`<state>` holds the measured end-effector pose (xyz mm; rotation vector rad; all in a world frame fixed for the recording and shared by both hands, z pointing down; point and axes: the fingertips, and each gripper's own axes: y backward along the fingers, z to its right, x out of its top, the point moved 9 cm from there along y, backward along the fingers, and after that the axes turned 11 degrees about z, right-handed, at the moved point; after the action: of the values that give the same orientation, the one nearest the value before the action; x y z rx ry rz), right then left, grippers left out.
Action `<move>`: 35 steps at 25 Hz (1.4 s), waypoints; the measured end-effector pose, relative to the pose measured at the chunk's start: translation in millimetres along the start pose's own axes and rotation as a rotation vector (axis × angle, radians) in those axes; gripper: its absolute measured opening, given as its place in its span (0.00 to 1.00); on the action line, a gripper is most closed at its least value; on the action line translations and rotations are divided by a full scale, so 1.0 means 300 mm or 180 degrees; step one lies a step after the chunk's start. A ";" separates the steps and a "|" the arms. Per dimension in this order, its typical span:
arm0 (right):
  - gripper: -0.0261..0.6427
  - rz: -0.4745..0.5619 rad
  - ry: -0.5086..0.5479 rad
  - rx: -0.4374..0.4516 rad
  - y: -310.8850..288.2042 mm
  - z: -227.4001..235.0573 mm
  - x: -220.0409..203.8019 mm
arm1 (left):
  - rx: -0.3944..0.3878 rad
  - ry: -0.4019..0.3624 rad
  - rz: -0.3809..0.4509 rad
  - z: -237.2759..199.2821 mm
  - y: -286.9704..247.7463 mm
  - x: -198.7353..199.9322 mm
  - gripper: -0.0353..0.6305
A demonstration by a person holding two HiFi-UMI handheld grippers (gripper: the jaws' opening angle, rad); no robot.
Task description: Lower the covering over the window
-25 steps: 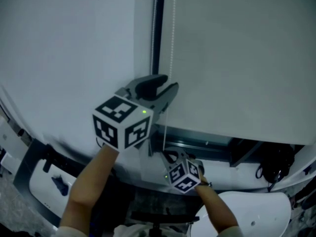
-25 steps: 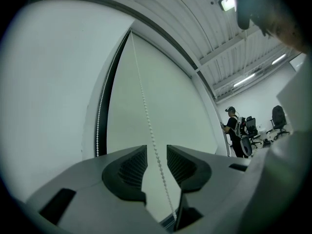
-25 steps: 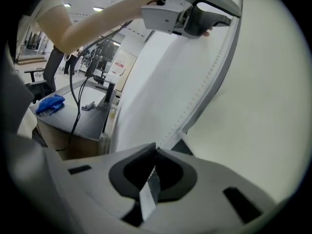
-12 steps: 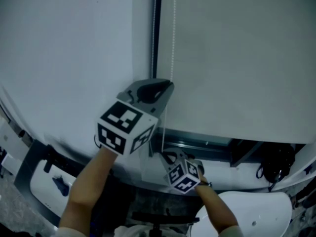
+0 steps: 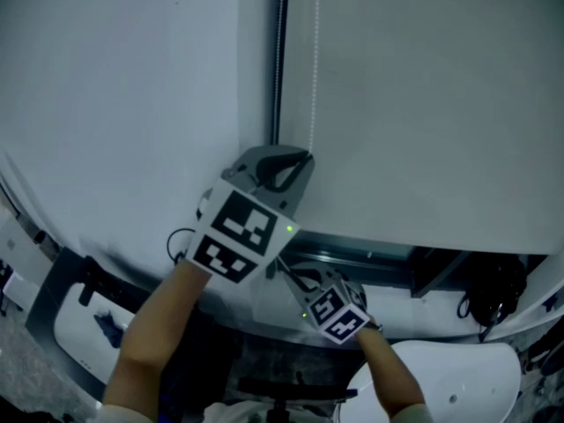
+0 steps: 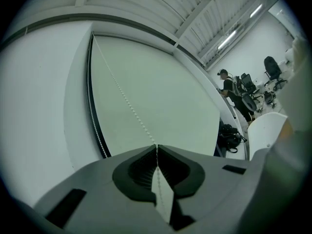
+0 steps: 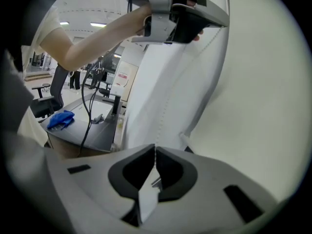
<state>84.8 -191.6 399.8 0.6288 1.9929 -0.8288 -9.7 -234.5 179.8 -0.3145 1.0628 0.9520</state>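
A pale roller blind (image 5: 423, 104) covers most of the window, its bottom bar (image 5: 379, 236) just above the sill. A white bead chain (image 5: 315, 60) hangs along its left edge beside the dark frame strip (image 5: 280, 60). My left gripper (image 5: 305, 159) is closing on this chain; in the left gripper view the bead chain (image 6: 127, 101) runs straight into the meeting tips of the left gripper (image 6: 156, 146). Lower down, my right gripper (image 5: 298, 278) is shut on the same chain. In the right gripper view the bead chain (image 7: 168, 99) drops from the left gripper (image 7: 214, 21) into the right gripper (image 7: 155, 148).
White wall (image 5: 115, 86) lies left of the blind. A black bag (image 5: 489, 293) and a white chair (image 5: 441, 377) sit below the sill on the right. A desk with cables and a blue cloth (image 7: 61, 120) stands to the left. A person (image 6: 225, 84) and office chairs (image 6: 270, 67) are far off.
My left gripper's jaws went from wide open to closed around the bead chain, and its cube turned. The right gripper shifted slightly down and right.
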 end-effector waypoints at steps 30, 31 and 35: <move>0.21 0.1842 -0.0423 -0.0669 0.342 0.390 0.557 | -0.0171 -0.0199 -0.0475 0.254 0.062 -0.247 0.09; 0.22 0.1818 -0.0405 -0.0647 0.332 0.394 0.570 | -0.0185 -0.0194 -0.0508 0.263 0.068 -0.260 0.09; 0.24 0.1805 -0.0341 -0.0618 0.317 0.402 0.611 | -0.0262 -0.0143 -0.0687 0.316 0.097 -0.339 0.09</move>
<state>122.0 -198.7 163.7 0.9503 1.6452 -0.3129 8.7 -208.8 318.3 -0.4641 0.9295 0.8063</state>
